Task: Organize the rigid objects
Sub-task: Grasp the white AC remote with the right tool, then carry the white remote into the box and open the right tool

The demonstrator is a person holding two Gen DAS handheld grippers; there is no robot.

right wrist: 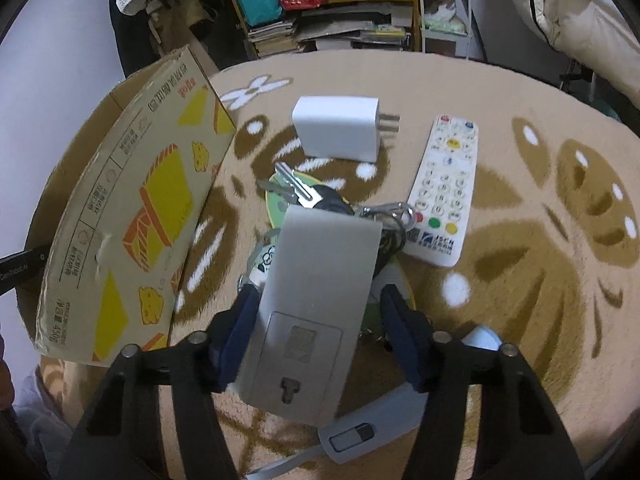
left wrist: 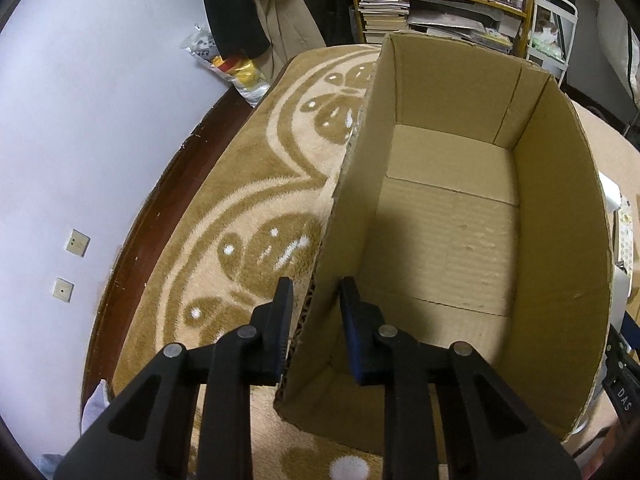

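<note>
Packing is the step in hand. Left gripper (left wrist: 314,300) straddles the near wall of the open, empty brown cardboard box (left wrist: 460,240) on the patterned beige carpet (left wrist: 240,200); whether it clamps is unclear. Right gripper (right wrist: 316,320) pinches a flat grey rectangular device (right wrist: 316,300), lifted above the carpet's middle beside the box. Next it needs carrying over the box rim.

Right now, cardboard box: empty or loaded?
Empty. The left wrist view shows the cardboard box with only its bare floor; the charger lies outside.

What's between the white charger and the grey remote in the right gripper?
In the right wrist view, a key bunch on a green disc lies between charger and grey remote.
</note>
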